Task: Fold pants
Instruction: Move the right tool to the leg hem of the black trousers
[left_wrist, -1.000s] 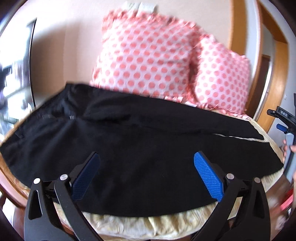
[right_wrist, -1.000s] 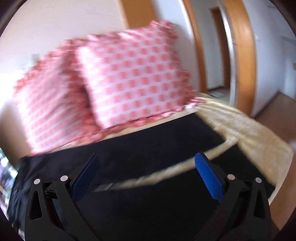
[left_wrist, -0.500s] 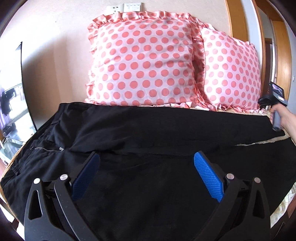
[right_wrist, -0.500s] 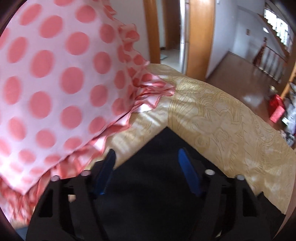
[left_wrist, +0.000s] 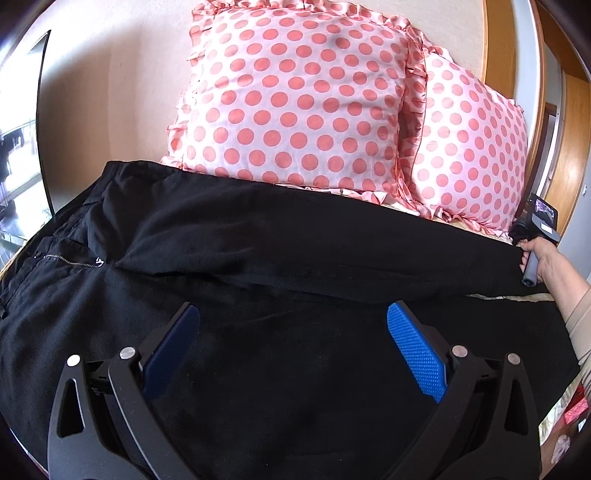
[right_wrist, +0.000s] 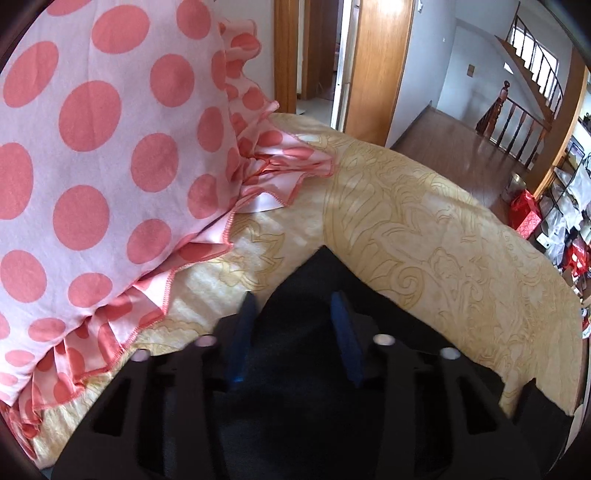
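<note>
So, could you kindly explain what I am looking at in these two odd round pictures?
No robot here: a person holds a two-finger gripper in each hand, each with a fisheye camera looking along its fingers. The left view shows the left gripper open above black pants spread on a bed, with two dotted pillows behind. At its right edge you see the person's right hand on the other tool. The right view shows the right gripper at a pant-leg end; its jaws have just been closing, with the cloth between them. Whether they pinch it I cannot tell.
</note>
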